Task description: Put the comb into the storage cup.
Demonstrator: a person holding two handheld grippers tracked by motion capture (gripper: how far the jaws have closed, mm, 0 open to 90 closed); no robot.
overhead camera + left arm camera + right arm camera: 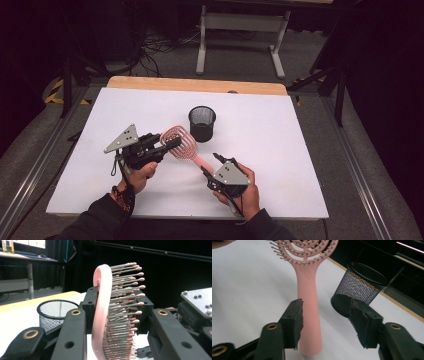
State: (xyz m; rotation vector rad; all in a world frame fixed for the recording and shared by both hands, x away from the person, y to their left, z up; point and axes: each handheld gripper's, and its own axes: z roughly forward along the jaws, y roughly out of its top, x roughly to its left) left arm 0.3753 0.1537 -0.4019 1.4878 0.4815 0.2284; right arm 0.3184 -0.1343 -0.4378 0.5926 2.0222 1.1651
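Right tool [210, 164] slack beside pink hairbrush [181, 142] handle, left tool [170, 145] clamping its head.

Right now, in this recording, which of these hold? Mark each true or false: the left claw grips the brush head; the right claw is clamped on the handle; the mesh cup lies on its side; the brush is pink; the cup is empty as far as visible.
1. The left claw grips the head of the hairbrush. True.
2. The right claw is clamped on the handle. False: its jaws stand apart, with the handle between them.
3. The mesh cup lies on its side. False: it stands upright on the table.
4. The hairbrush is pink. True.
5. The mesh cup looks empty. True.
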